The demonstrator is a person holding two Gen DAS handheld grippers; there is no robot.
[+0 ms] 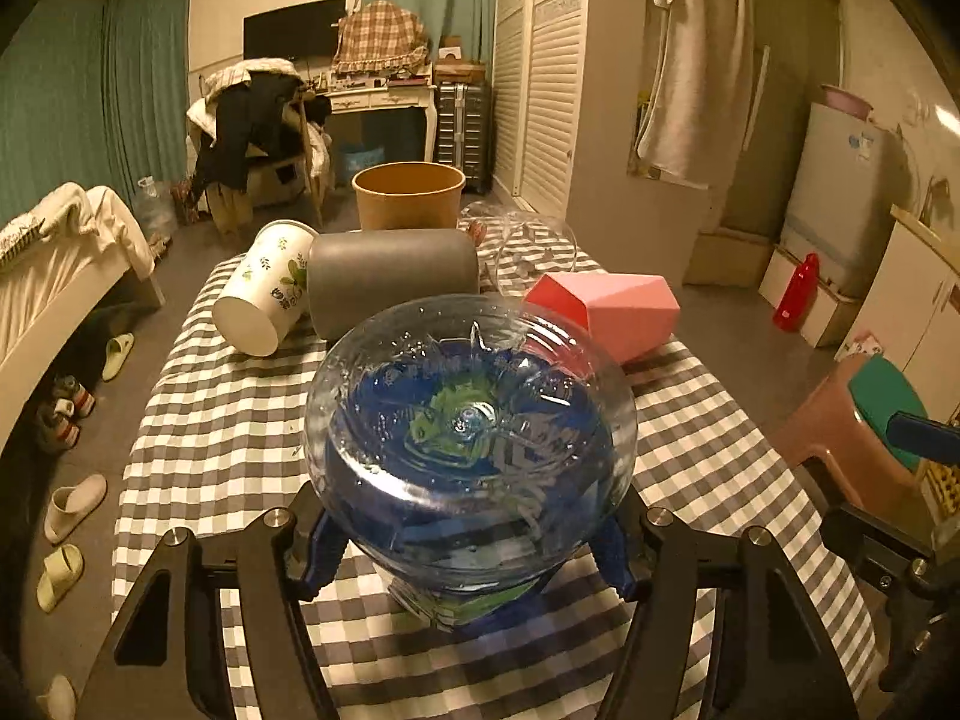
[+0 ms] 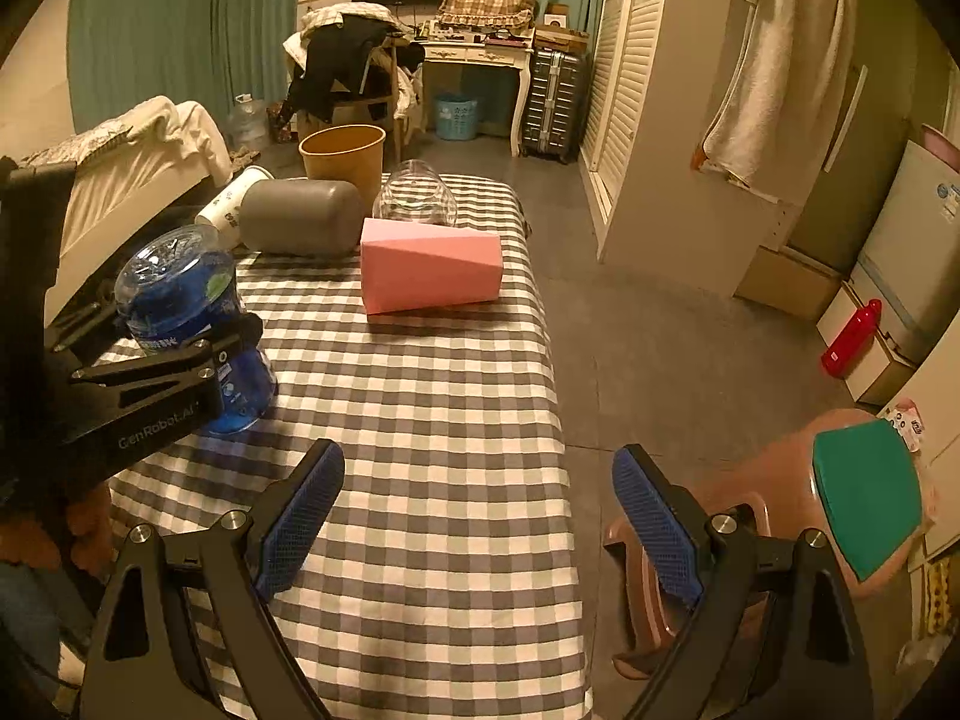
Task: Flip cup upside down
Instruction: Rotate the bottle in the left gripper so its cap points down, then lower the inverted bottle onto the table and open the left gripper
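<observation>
My left gripper (image 1: 471,546) is shut on a clear plastic cup with a blue label (image 1: 471,420). The cup stands upside down, its base up and its mouth on the checked tablecloth (image 1: 228,420). In the right wrist view the same cup (image 2: 186,312) stands at the table's left edge with the left gripper (image 2: 198,360) clamped around its middle. My right gripper (image 2: 477,522) is open and empty, low over the table's near right edge.
Lying on their sides further back: a pink faceted cup (image 2: 429,270), a grey cup (image 2: 297,216), a white floral cup (image 1: 267,288), a clear glass cup (image 2: 417,198). A brown paper cup (image 2: 343,156) stands upright. A pink stool (image 2: 840,504) is at right.
</observation>
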